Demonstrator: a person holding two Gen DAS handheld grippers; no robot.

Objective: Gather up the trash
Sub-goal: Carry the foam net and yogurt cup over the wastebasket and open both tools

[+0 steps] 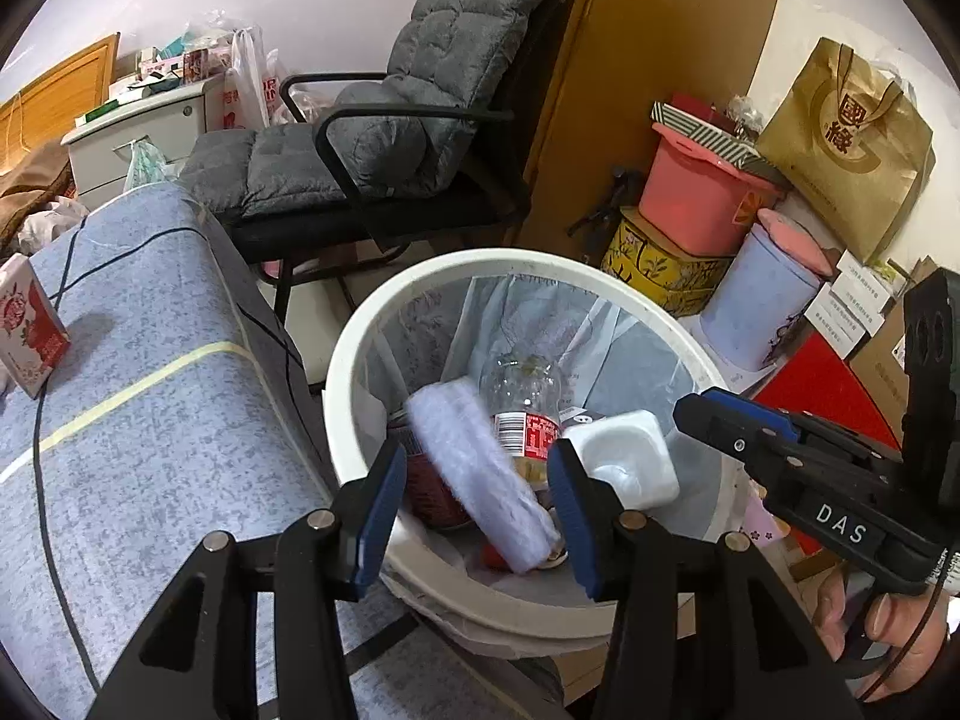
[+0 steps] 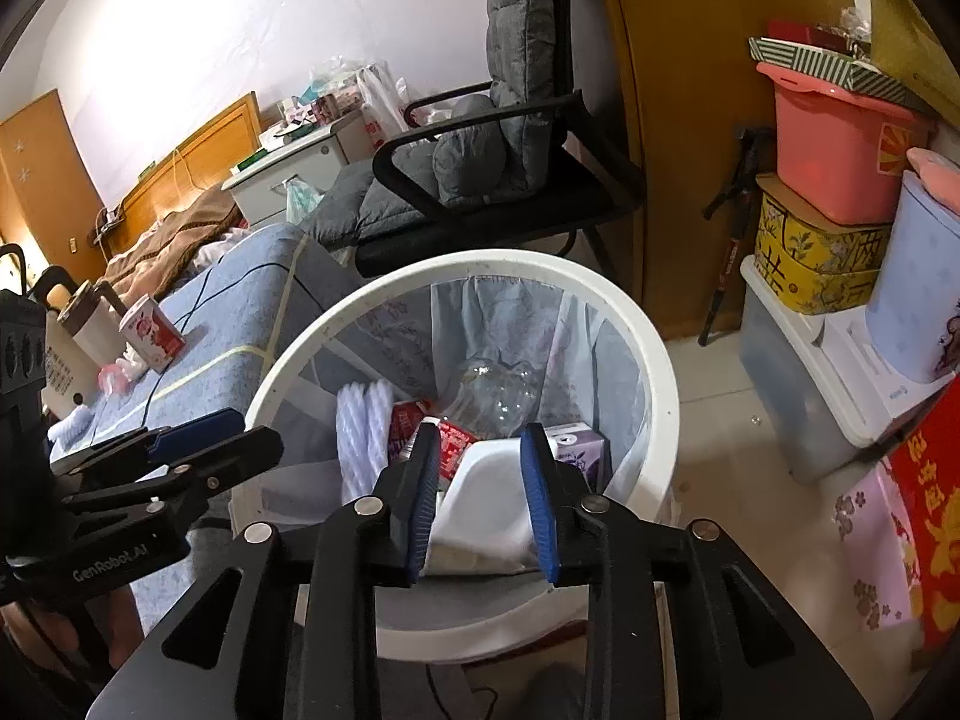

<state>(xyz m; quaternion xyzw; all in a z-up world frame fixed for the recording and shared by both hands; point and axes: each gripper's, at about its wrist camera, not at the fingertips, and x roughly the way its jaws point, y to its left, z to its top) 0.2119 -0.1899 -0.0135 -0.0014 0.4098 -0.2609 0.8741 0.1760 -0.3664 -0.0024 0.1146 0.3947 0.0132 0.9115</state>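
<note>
Both claws hang over the round white plastic trash bin (image 1: 360, 336), which is lined with a thin translucent bag so its contents can be lifted out together.

The left claw (image 1: 477, 510) stands wide, its blue pads clear of everything. A white fluffy cloth roll (image 1: 480, 474) appears between them, blurred, at 6 o'clock inside the bin; it is judged to be dropping free.

The right claw (image 2: 483, 501) is parted only narrowly. A white moulded plastic tray (image 2: 486, 504) shows between its pads; whether the pads touch it cannot be told. In the left wrist view the tray (image 1: 624, 462) sits at 4 o'clock in the bin, tilted against the wall.

Already in the bin: a clear plastic bottle with a red label and barcode (image 1: 525, 402) at centre, and a purple printed carton (image 2: 576, 450) at 3 o'clock in the right wrist view.

Legible writing: "DAS" on the right claw body, "GenRobot.AI" on the left claw body. A gold paper bag (image 1: 852, 144) at 2 o'clock bears Chinese characters.

A red-and-white carton (image 1: 30, 324) stands on the grey-blue counter (image 1: 150, 420) at 9 o'clock, possibly further trash.
</note>
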